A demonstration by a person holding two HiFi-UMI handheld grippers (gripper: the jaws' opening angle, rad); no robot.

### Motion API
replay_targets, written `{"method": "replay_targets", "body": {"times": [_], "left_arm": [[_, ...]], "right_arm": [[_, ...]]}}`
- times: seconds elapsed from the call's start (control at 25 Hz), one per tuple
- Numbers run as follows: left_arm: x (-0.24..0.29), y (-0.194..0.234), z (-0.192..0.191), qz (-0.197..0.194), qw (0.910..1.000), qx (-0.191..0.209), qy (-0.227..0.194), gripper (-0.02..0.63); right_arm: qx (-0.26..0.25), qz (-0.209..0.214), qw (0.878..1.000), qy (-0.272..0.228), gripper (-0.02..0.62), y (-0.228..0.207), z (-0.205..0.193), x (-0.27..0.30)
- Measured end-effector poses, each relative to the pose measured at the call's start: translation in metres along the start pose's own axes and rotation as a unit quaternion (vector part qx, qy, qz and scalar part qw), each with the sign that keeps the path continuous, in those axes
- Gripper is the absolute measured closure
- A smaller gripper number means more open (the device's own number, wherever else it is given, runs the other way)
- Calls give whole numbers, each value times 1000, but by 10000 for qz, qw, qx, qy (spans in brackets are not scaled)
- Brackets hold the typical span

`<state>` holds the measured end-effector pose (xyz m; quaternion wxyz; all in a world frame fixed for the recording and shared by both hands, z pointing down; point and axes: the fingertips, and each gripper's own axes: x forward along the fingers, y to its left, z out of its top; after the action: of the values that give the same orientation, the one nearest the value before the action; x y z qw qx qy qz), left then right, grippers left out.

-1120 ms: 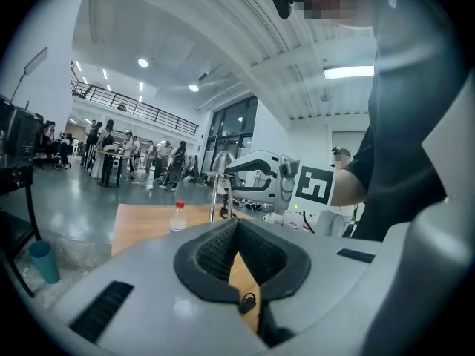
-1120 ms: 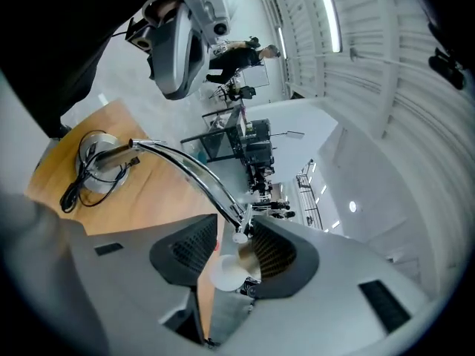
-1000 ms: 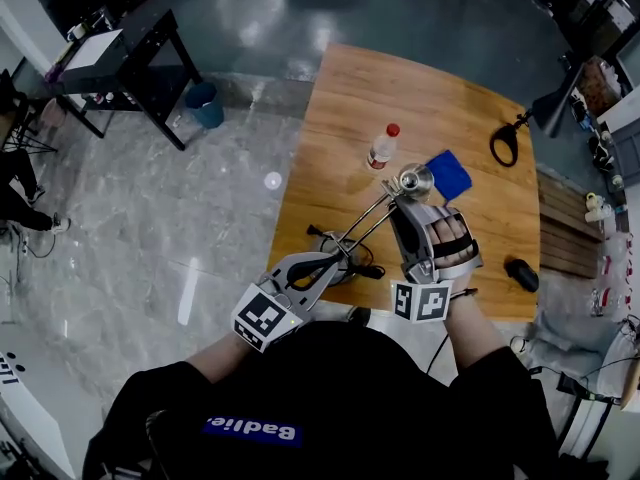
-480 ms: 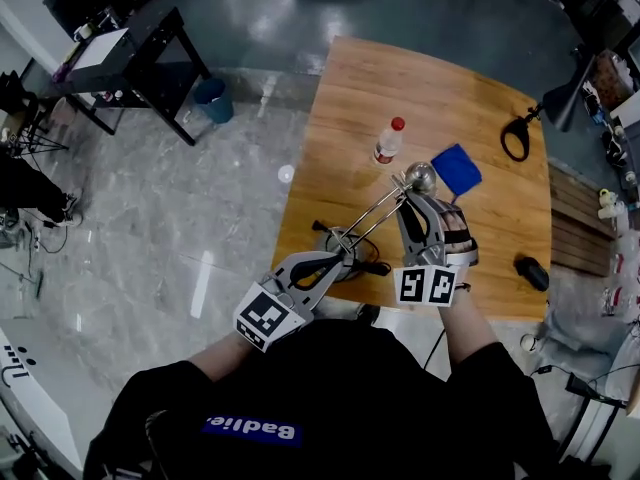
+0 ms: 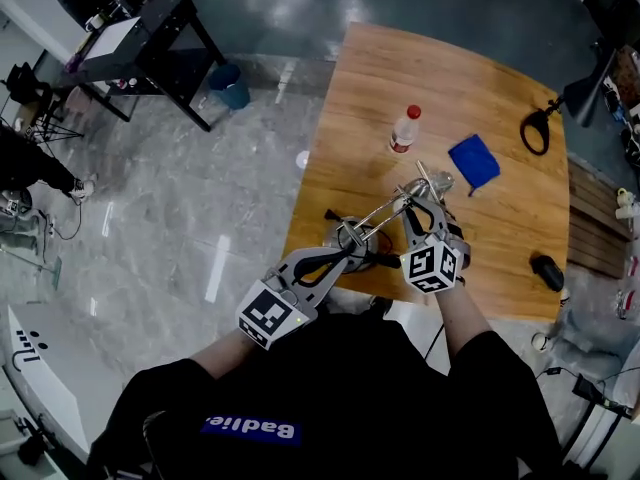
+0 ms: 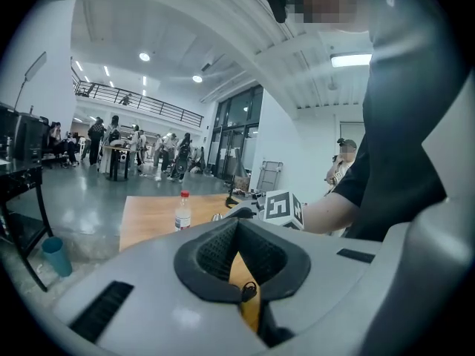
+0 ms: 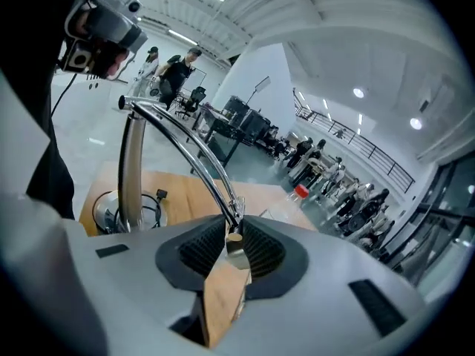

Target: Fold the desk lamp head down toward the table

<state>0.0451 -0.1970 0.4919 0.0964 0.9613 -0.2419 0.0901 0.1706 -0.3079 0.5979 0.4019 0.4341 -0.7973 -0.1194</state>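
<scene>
The chrome desk lamp stands near the front edge of the wooden table (image 5: 480, 78). Its round base (image 5: 350, 236) sits under my left gripper (image 5: 340, 258), whose tips meet in the left gripper view (image 6: 237, 232); a small black loop shows low between the pads. The lamp head (image 5: 440, 181) hangs low over the table. Just behind it my right gripper (image 5: 415, 200) holds the thin upper arm (image 7: 185, 150). The jaws (image 7: 231, 243) are closing, and the arm's end joint is pinched between the pads. The upright post and base (image 7: 111, 210) show at the left.
A clear bottle with a red cap (image 5: 405, 128) stands beyond the lamp, and a blue cloth (image 5: 473, 160) lies right of the lamp head. A black looped tool (image 5: 535, 128) and a small black object (image 5: 548, 271) lie near the table's right edge.
My right gripper has rolled and come down toward the table, and the lamp's upper arm and head came down with it. The left gripper stayed at the base.
</scene>
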Motion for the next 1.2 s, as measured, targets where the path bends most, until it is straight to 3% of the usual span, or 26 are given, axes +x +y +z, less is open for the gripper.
{"method": "replay_targets", "body": {"times": [0.2, 0.44, 0.88, 0.96, 1.2], "left_arm": [[-8, 4, -7, 108, 9999, -98, 62, 607], [-11, 7, -11, 126, 9998, -117, 81, 607], [-29, 11, -9, 66, 9998, -135, -113, 607], [-36, 14, -7, 47, 9996, -163, -216, 607], [-44, 14, -12, -232, 9987, -206, -406, 607]], "right_arm": [[692, 504, 9962, 136, 518, 26, -12, 13], [853, 777, 9931, 203, 522, 50, -22, 25], [1100, 866, 9896, 334, 515, 63, -25, 28], [1214, 732, 9893, 339, 460, 56, -22, 21], [1449, 311, 9885, 284, 453, 50, -7, -22]]}}
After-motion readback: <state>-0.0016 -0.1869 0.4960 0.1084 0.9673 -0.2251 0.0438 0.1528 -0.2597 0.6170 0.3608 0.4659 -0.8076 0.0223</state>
